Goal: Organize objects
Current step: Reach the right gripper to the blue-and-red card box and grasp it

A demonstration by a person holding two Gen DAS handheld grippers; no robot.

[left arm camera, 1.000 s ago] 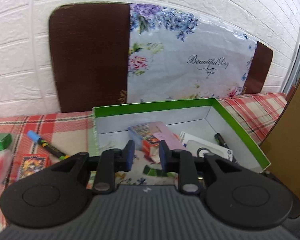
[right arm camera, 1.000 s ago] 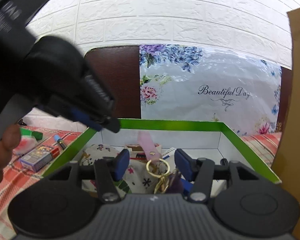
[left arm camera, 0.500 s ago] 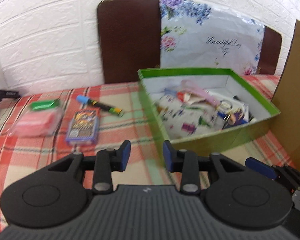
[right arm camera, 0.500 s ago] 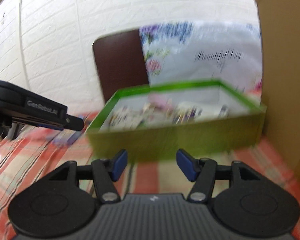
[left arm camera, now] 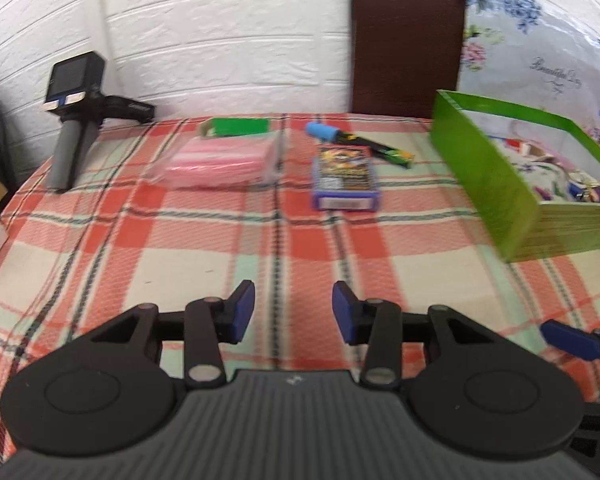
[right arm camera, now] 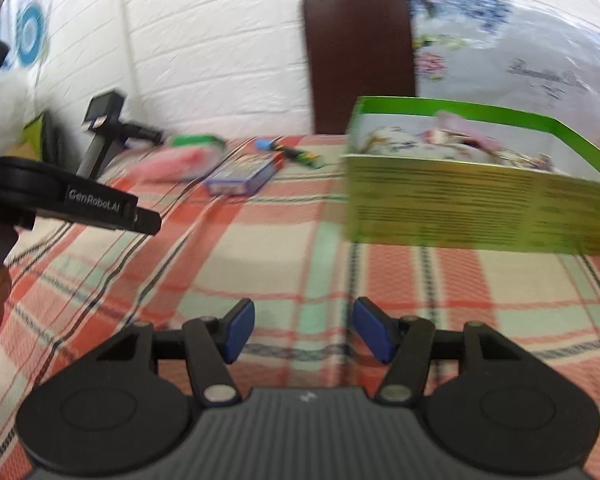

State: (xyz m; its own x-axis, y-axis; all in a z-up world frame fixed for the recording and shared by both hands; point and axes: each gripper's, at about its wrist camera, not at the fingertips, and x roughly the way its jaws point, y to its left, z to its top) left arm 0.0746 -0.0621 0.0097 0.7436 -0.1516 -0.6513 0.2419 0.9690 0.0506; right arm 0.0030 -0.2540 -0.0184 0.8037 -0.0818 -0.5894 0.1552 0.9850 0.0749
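My left hand-held gripper (left arm camera: 293, 312) over bench (left arm camera: 220, 256), jaws just been opening, nothing between. My right hand-held gripper (right arm camera: 304, 330) likewise, empty. Card box (left arm camera: 345, 179), marker (left arm camera: 360, 142), pink pack (left arm camera: 224, 160) lie left of green box (left arm camera: 496, 184).

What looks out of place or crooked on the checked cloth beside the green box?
Three things lie outside the green box: a pink packet with a green top, a card pack and a blue-capped marker lying slanted behind it. Nothing looks spilled or broken. Both grippers are open and hold nothing.
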